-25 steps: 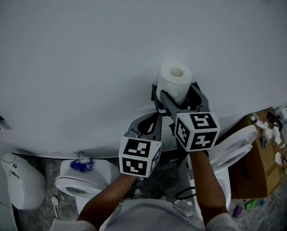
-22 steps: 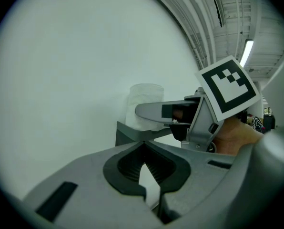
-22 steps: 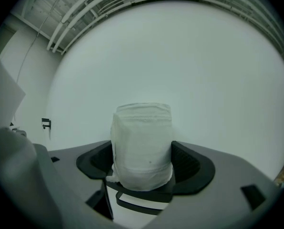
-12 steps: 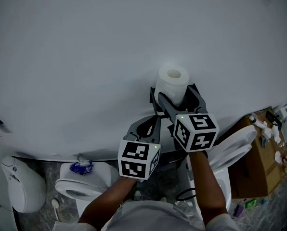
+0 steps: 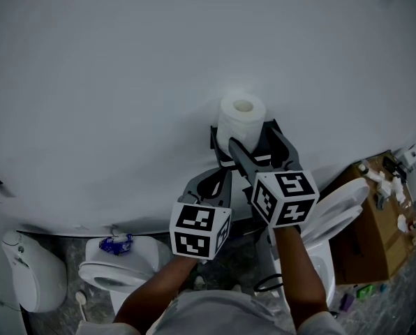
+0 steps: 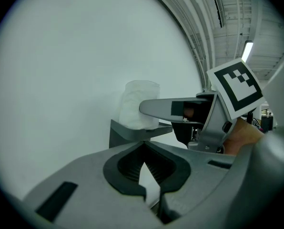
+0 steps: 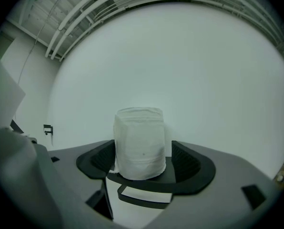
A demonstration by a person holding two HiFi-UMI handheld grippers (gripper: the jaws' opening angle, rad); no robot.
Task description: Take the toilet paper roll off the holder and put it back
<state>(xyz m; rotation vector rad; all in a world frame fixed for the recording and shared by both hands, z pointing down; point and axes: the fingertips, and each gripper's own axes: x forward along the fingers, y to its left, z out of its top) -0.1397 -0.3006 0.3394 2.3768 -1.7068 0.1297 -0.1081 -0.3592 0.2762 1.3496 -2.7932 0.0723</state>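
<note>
Pinching one toilet paper roll (image 7: pixel 139 140): right gripper (image 7: pixel 143 163) fingers. Left gripper (image 6: pixel 144 146) fingers pressed together.

Toilet (image 5: pixel 110 276) lower left (blue packet (image 5: pixel 114 243) atop tank); cardboard box (image 5: pixel 365 246) right.

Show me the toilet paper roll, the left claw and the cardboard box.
toilet paper roll (image 5: pixel 234 128), head view, on its white side
left claw (image 6: pixel 144 144), left gripper view, where its closed tips meet
cardboard box (image 5: pixel 368 250), head view, on its brown side

Head view overhead; all views share roll (image 7: pixel 139 144).
</note>
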